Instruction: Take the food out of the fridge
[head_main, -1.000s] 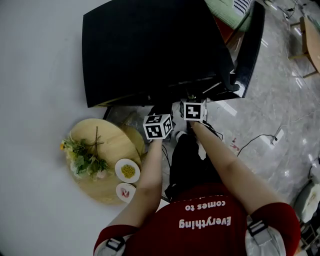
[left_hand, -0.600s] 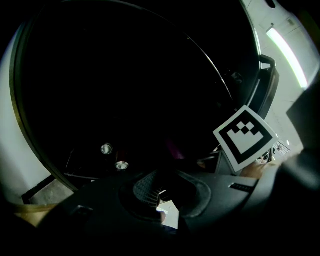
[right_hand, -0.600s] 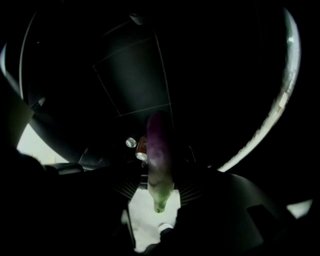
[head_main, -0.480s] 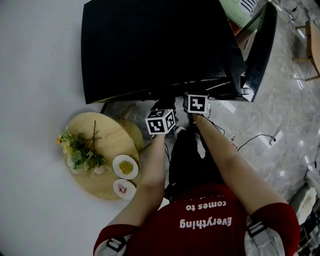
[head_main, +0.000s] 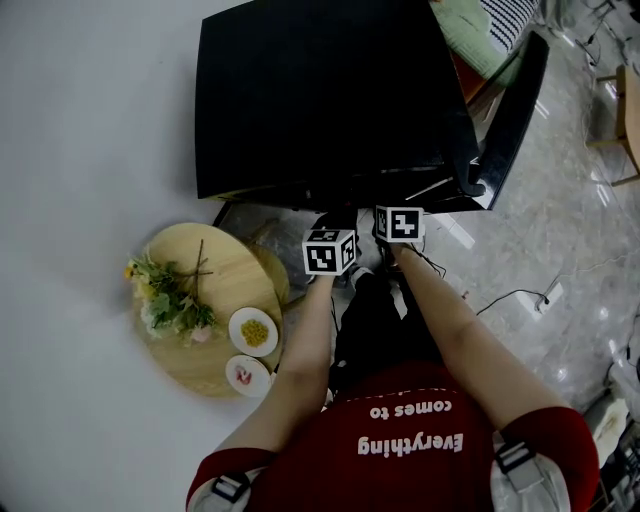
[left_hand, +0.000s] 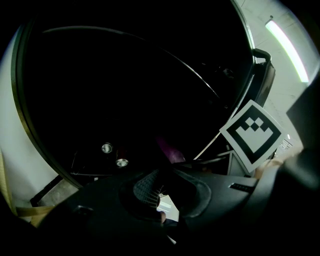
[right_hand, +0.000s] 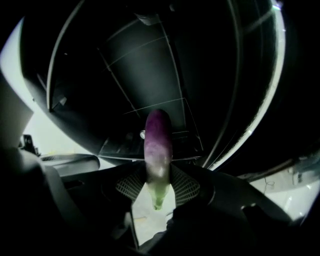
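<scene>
The person is standing at the near side of the black fridge (head_main: 320, 100), whose door (head_main: 515, 110) is hanging open to the right. Both forearms are reaching forward and angling downward, side by side, toward the open front. The left gripper (left_hand: 159, 192) is pointing into the dark interior with its jaws fully together and nothing between them; the marker cube (left_hand: 255, 132) of the other gripper is showing just to its right. The right gripper (right_hand: 159, 187) is aiming more steeply downward. Its jaws have just been closing, and both meshed pads are now pressing on the eggplant (right_hand: 158, 145). The eggplant is lying along the jaw line, with its purple rounded end pointing far into the fridge and its pale green end toward the hand. Whether it is also resting on a shelf cannot be determined. To the left of the person, a round wooden tray (head_main: 225, 290) is carrying flowers (head_main: 170, 300) and two small dishes (head_main: 254, 332).
</scene>
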